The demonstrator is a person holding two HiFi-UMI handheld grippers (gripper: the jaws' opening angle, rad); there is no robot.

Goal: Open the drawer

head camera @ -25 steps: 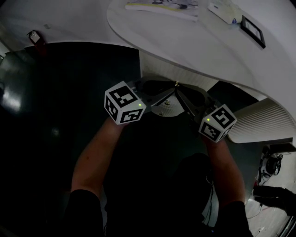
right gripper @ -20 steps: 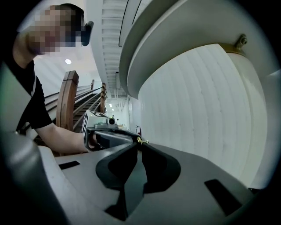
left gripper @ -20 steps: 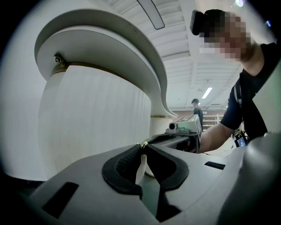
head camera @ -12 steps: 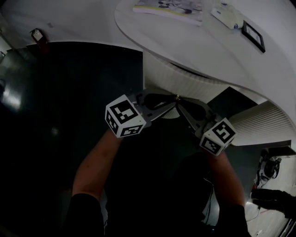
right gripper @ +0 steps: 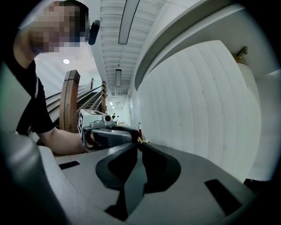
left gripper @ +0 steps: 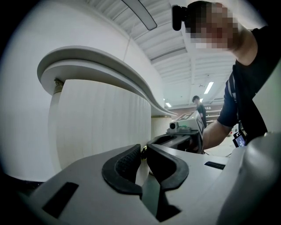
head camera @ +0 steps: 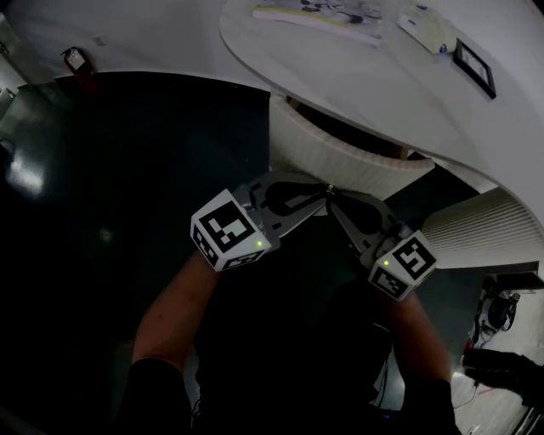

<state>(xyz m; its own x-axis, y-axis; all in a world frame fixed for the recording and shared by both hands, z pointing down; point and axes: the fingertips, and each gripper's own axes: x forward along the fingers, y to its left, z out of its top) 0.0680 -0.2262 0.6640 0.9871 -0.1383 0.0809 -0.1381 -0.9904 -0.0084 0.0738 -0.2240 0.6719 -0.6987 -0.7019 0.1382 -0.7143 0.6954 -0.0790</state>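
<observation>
A curved, white ribbed drawer (head camera: 340, 157) stands partly out from under the round white desk (head camera: 280, 64). A small brass knob (head camera: 329, 189) sits on its front. My left gripper (head camera: 321, 193) comes in from the left and is shut on the knob (left gripper: 143, 149). My right gripper (head camera: 334, 198) comes in from the right and pinches the same knob (right gripper: 139, 140). The two sets of jaws meet tip to tip at the knob. In the left gripper view the drawer front (left gripper: 101, 123) rises just behind the left gripper (left gripper: 142, 152). In the right gripper view the right gripper (right gripper: 138, 143) faces the left gripper's body.
On the desk top lie a booklet (head camera: 319, 13), a white card (head camera: 429, 25) and a black framed item (head camera: 476, 66). Another ribbed white panel (head camera: 484, 229) stands at the right. Dark glossy floor (head camera: 102, 212) lies to the left, with a small red object (head camera: 76, 61).
The drawer has slid further out from under the desk. Both grippers have moved back toward the person with the knob held between them.
</observation>
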